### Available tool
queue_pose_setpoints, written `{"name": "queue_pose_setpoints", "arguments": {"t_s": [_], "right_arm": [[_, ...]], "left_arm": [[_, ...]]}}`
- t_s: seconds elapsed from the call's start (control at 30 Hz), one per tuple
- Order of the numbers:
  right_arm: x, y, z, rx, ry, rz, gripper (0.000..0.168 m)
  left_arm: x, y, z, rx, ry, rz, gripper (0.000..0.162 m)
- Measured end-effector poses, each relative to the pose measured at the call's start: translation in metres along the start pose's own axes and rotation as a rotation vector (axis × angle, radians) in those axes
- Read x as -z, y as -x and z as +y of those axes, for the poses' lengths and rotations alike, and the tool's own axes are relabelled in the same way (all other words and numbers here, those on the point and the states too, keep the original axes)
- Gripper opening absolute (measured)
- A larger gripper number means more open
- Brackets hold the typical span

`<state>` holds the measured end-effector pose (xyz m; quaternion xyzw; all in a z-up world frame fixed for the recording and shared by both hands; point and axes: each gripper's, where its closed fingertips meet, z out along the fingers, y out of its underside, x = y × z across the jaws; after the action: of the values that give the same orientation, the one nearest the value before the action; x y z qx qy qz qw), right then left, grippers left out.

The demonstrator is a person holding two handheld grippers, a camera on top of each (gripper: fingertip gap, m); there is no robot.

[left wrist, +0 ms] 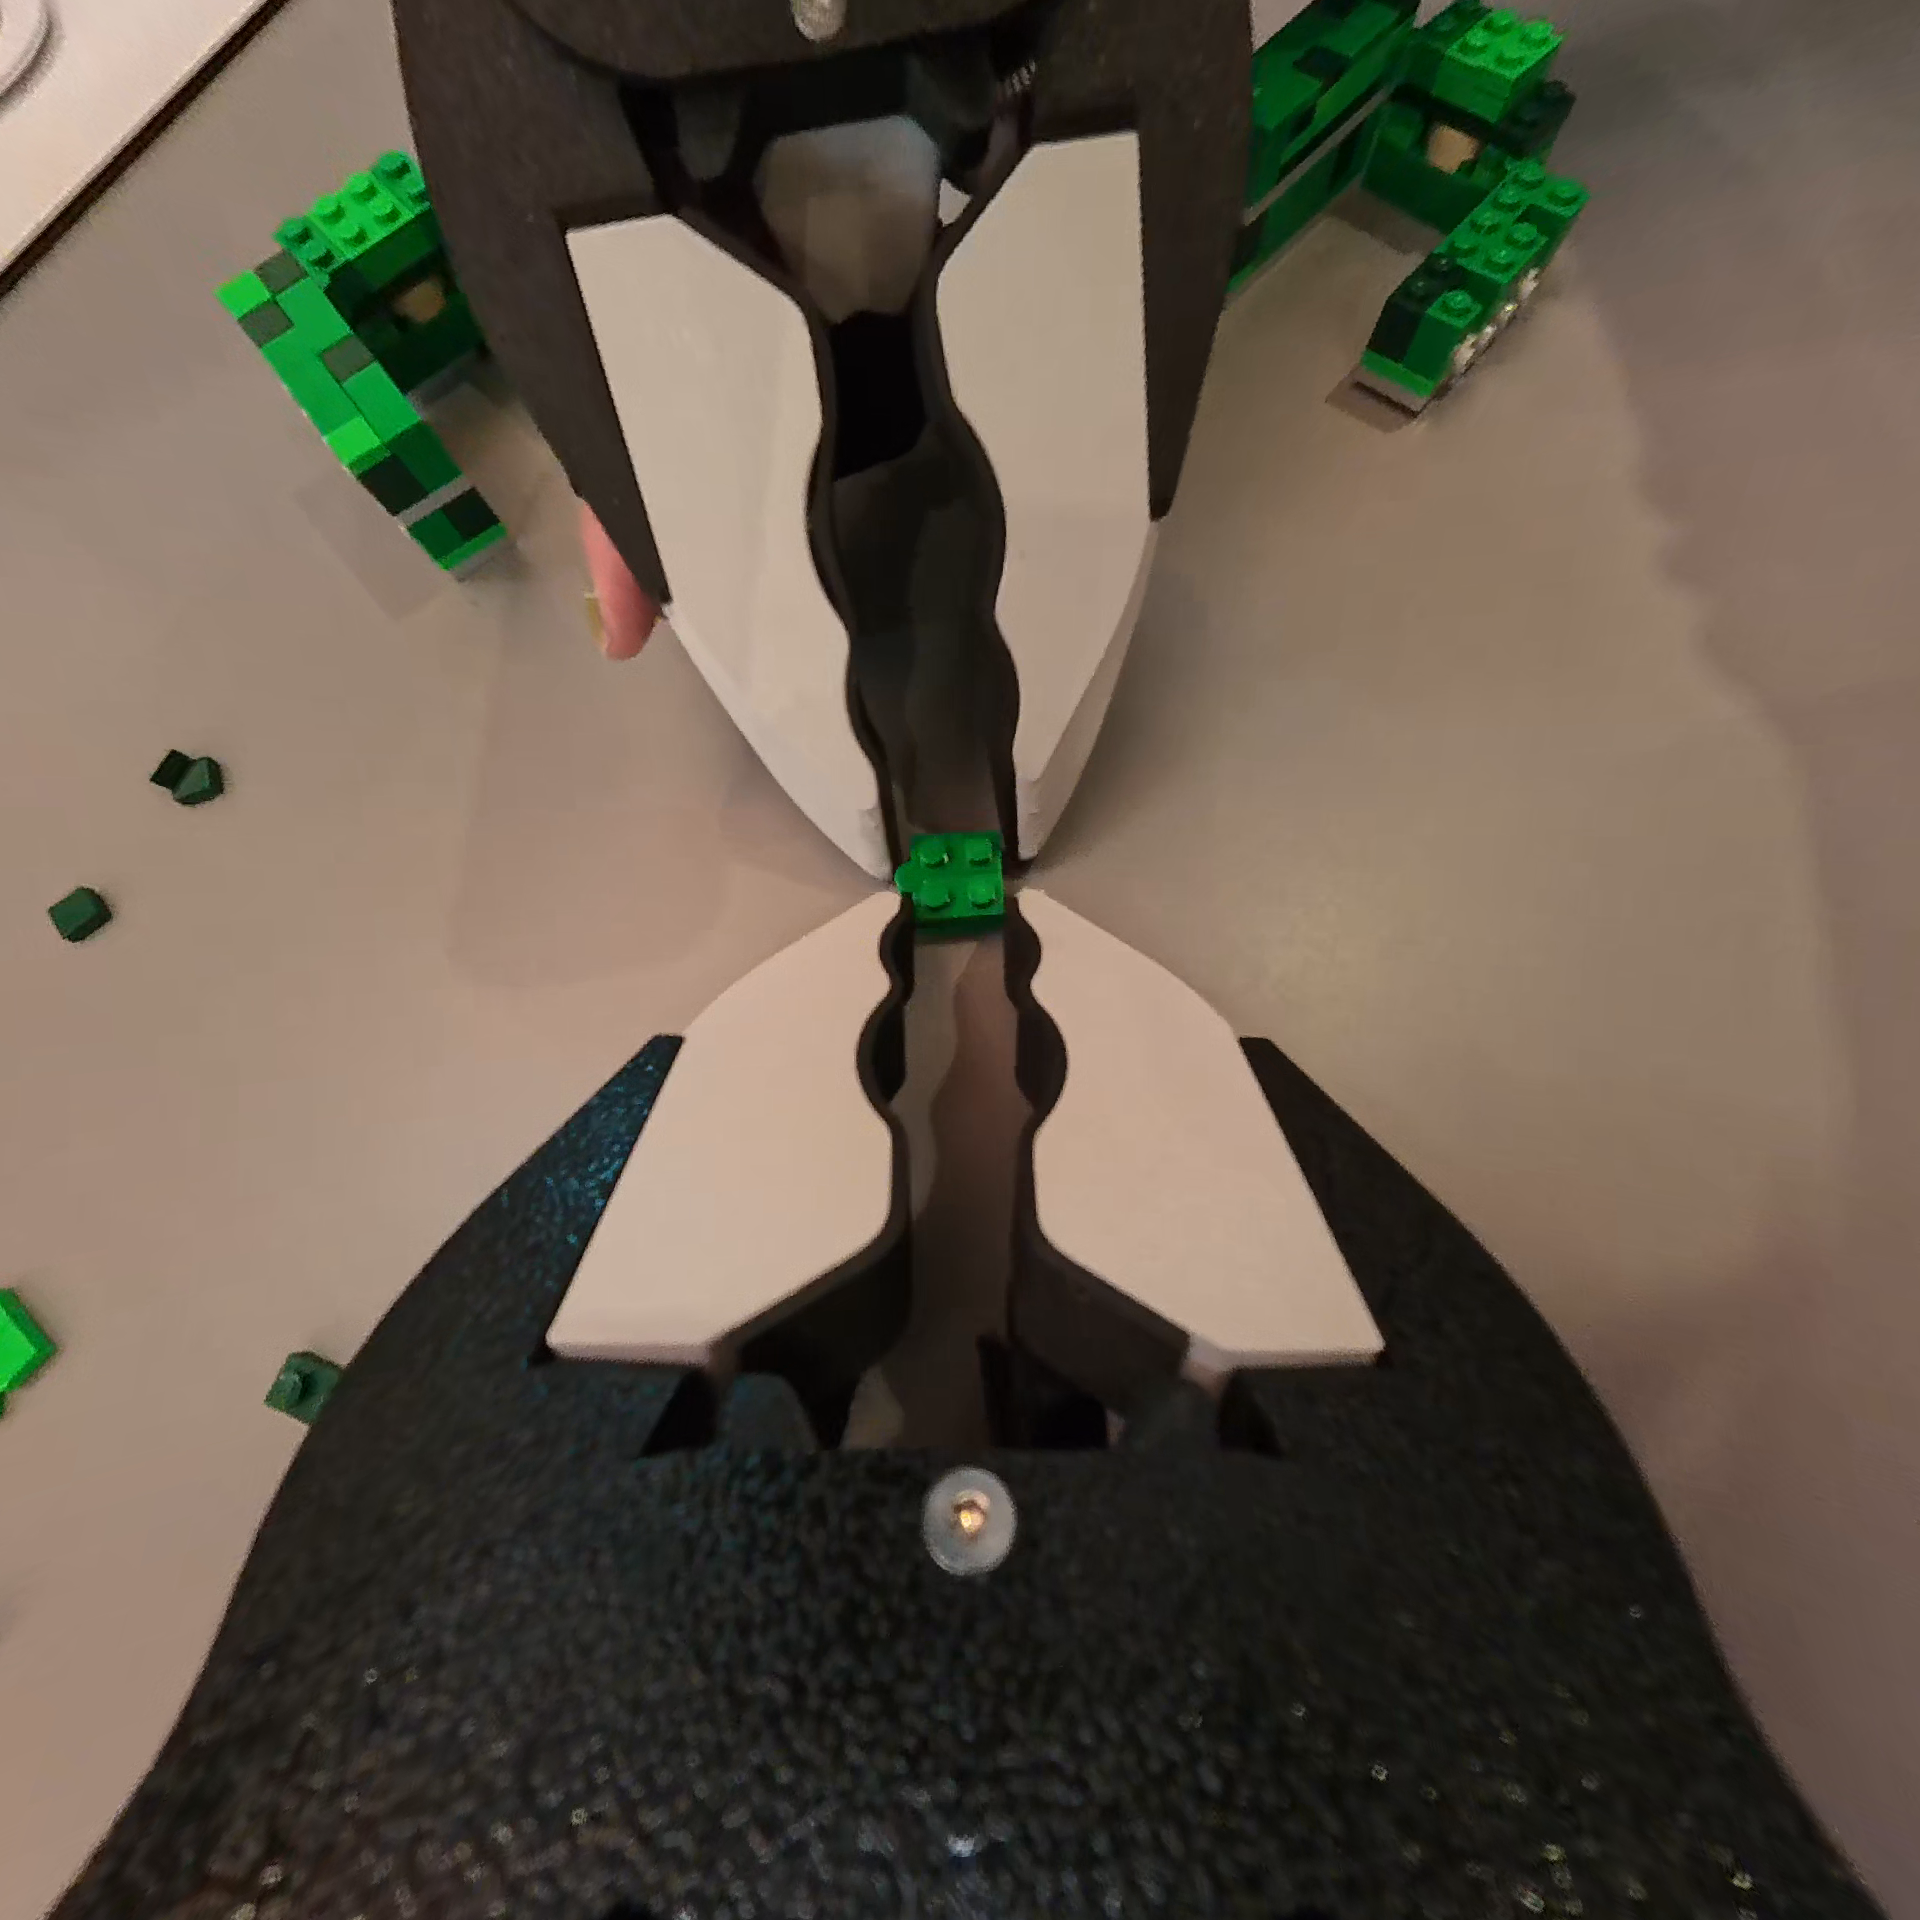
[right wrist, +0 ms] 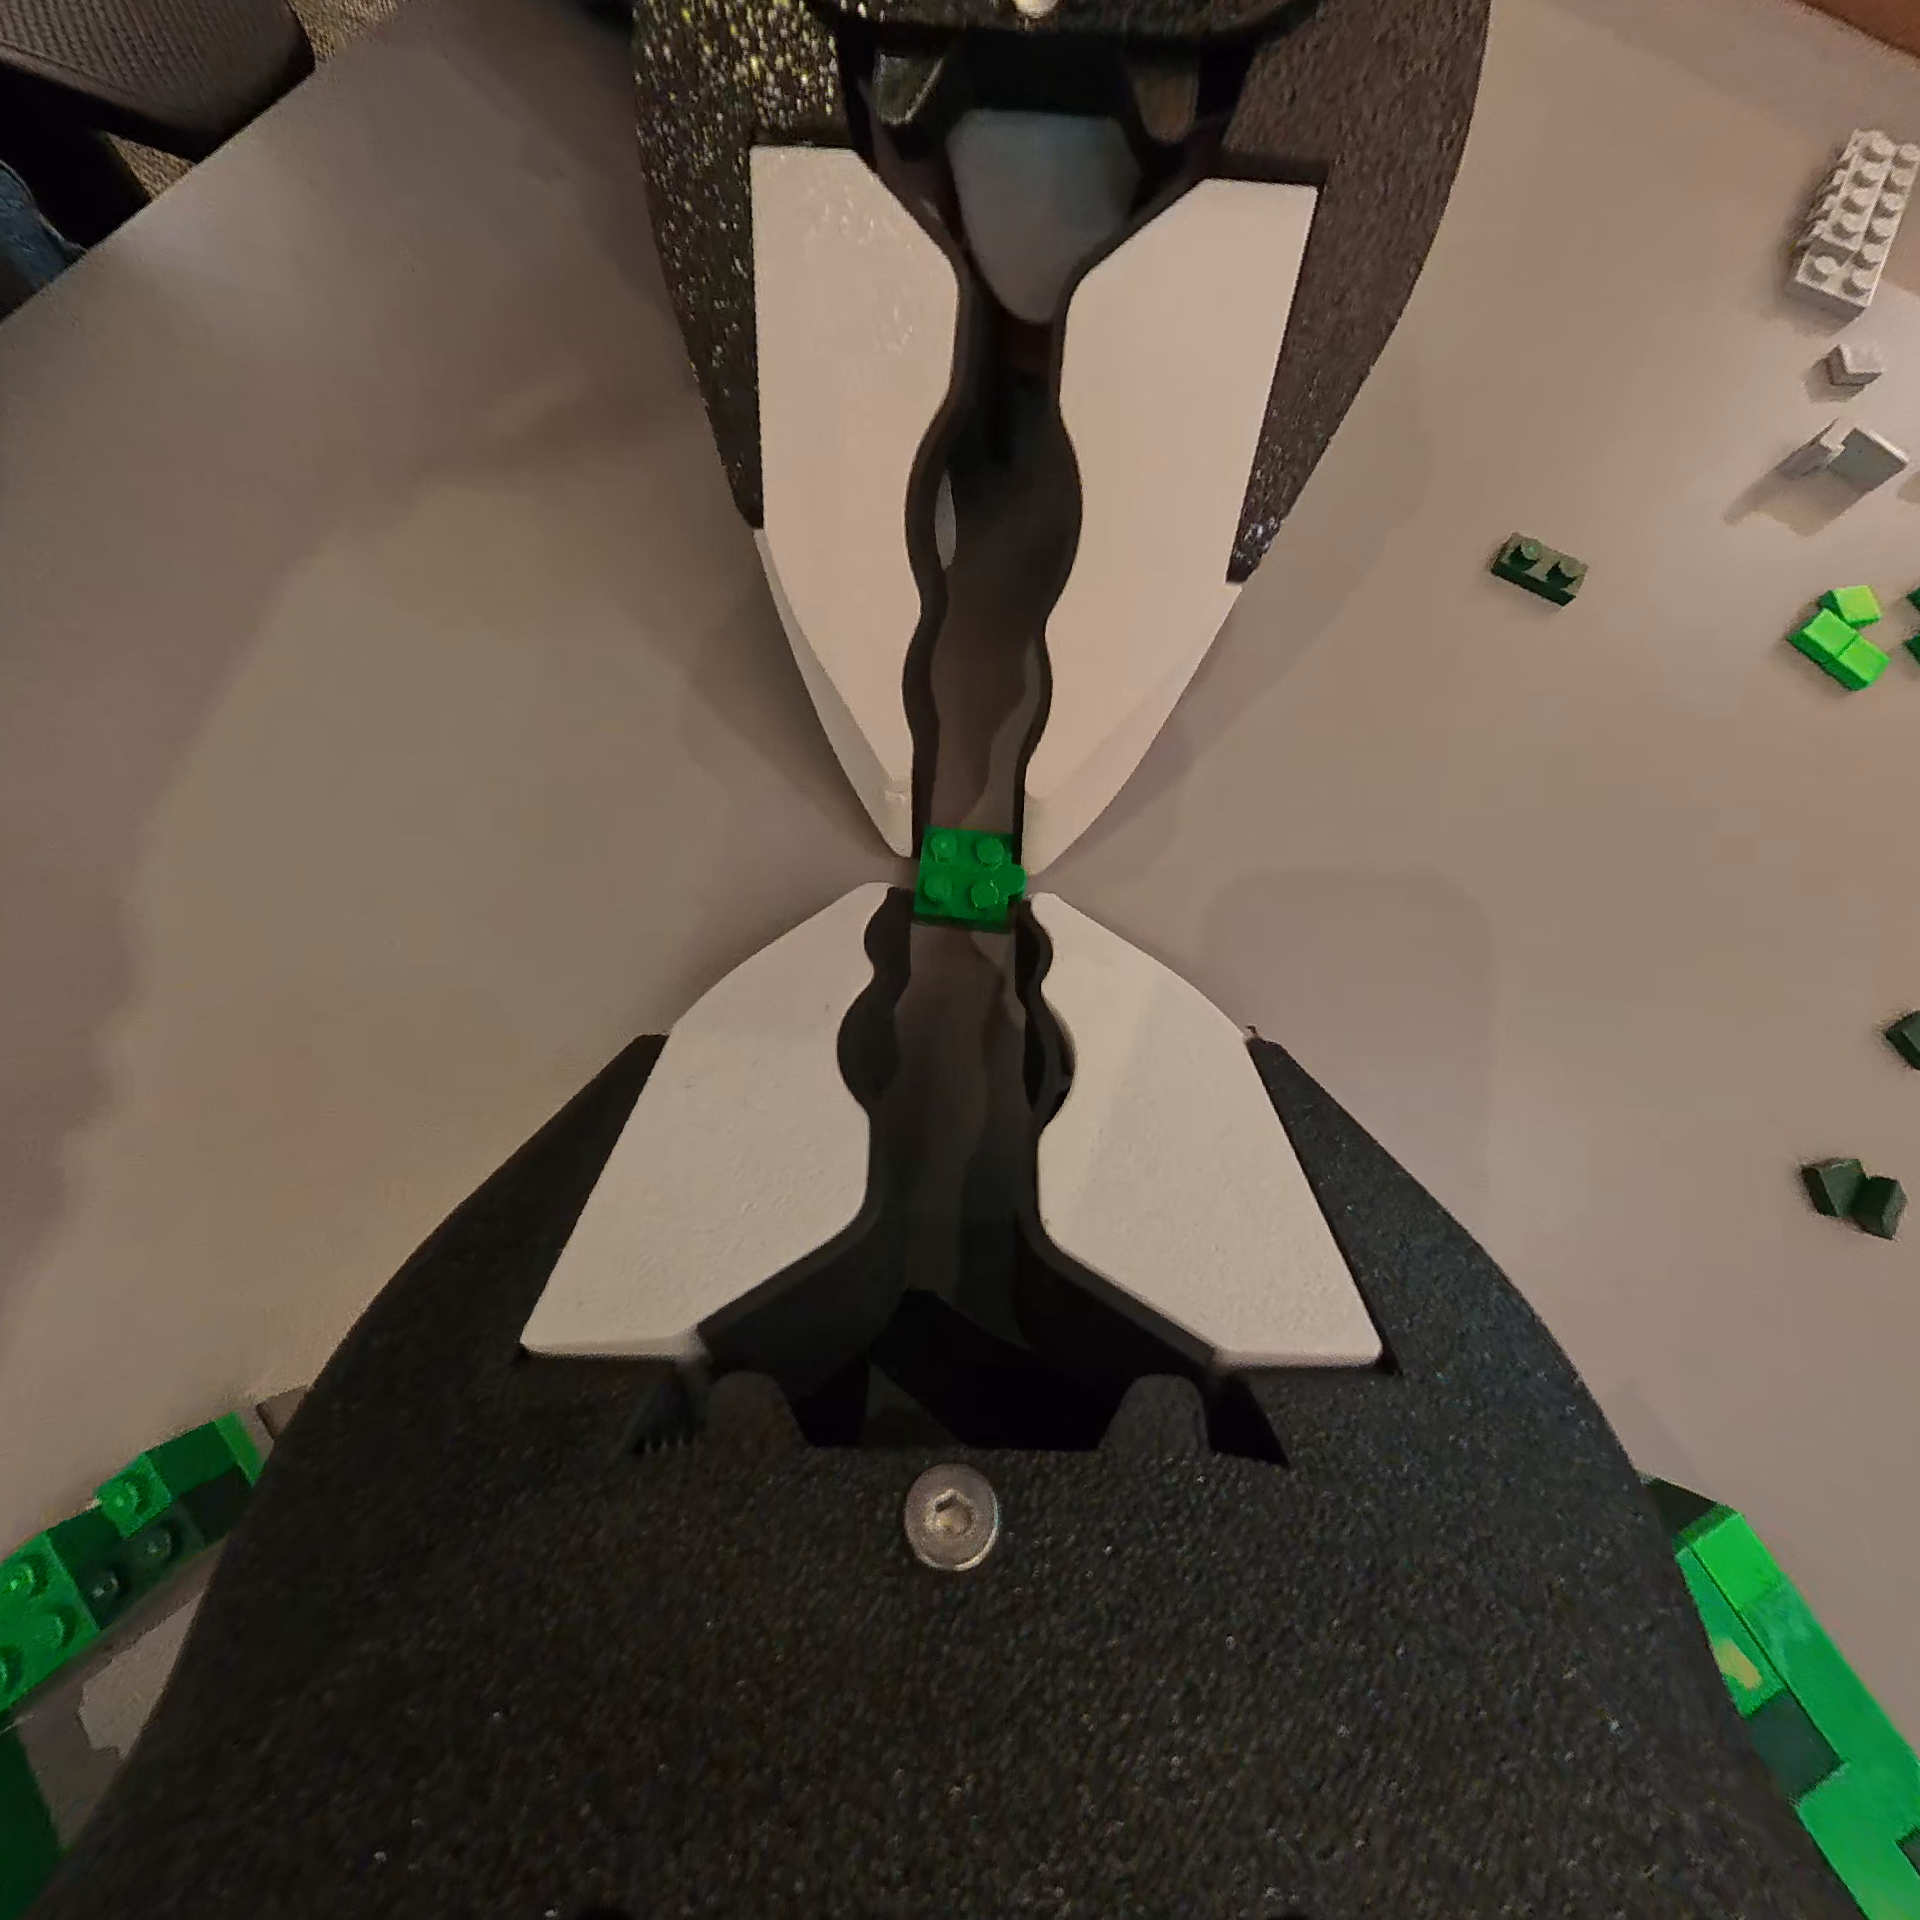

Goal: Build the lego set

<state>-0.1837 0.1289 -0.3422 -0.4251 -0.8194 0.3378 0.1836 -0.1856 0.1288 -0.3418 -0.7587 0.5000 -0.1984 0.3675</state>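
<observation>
A small green square plate point(left wrist: 956, 883) with studs on top is held just above the grey table point(left wrist: 1455, 831), between two grippers that meet tip to tip. My left gripper point(left wrist: 958, 923) comes from the bottom of the left wrist view and is shut on the plate's near side. My right gripper point(left wrist: 951, 847) comes from the top and is shut on its far side. In the right wrist view the same plate point(right wrist: 966, 878) sits between my right gripper point(right wrist: 961, 916) below and my left gripper point(right wrist: 966, 840) above.
Two green brick builds stand at the far left point(left wrist: 364, 353) and far right point(left wrist: 1434, 177). Loose dark green pieces point(left wrist: 192, 777) lie at the left. Grey bricks point(right wrist: 1860, 229) and small green pieces point(right wrist: 1839, 634) lie at the right. A person's fingertip point(left wrist: 618, 608) shows beside the right gripper. The grippers are tip to tip, or close to it.
</observation>
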Motion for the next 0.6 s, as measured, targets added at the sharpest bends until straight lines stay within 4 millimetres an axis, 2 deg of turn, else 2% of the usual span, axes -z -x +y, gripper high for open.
{"name": "queue_pose_setpoints", "arguments": {"t_s": [0.27,0.33,0.6], "right_arm": [[-0.001,0.001,0.0,-0.006,0.0,0.011,0.018],[0.0,0.0,0.001,0.003,0.005,0.033,0.023],[0.016,0.004,-0.002,0.045,-0.002,0.145,0.034]], "left_arm": [[0.0,0.0,0.0,-0.014,-0.001,-0.009,0.016],[0.0,-0.001,-0.001,-0.02,-0.003,-0.006,0.016],[0.001,-0.002,0.0,-0.016,-0.003,0.006,0.015]]}}
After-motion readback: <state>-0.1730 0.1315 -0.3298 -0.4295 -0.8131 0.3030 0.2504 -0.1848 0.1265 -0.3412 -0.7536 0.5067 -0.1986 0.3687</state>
